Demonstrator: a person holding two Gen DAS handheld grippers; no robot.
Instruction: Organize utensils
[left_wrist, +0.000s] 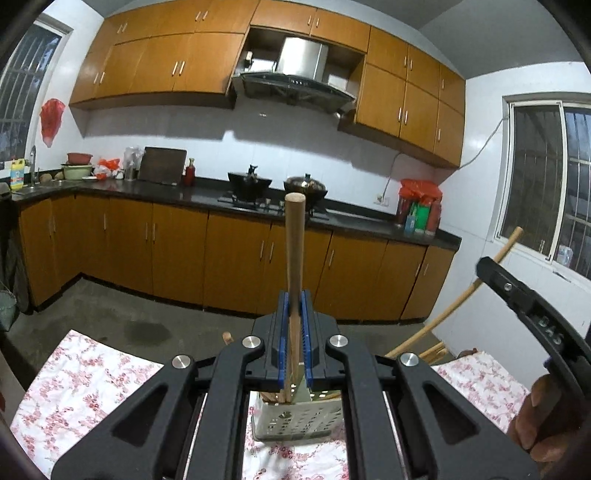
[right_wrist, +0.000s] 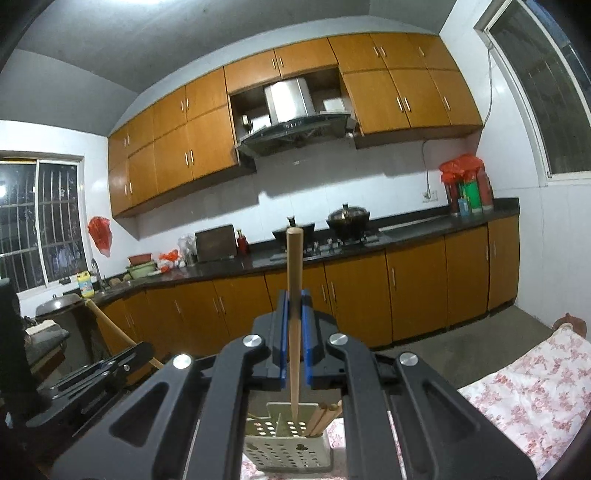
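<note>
My left gripper is shut on a wooden utensil handle that stands upright, its lower end down in a perforated metal utensil holder with other wooden sticks. My right gripper is shut on another wooden handle, also upright, its lower end in the same holder, where more sticks lean. The right gripper's body shows at the right of the left wrist view with its handle. The left gripper's body shows at the lower left of the right wrist view.
The holder stands on a table with a pink floral cloth. Beyond are a concrete floor, orange cabinets, a dark counter with woks and a range hood. A window is at the right.
</note>
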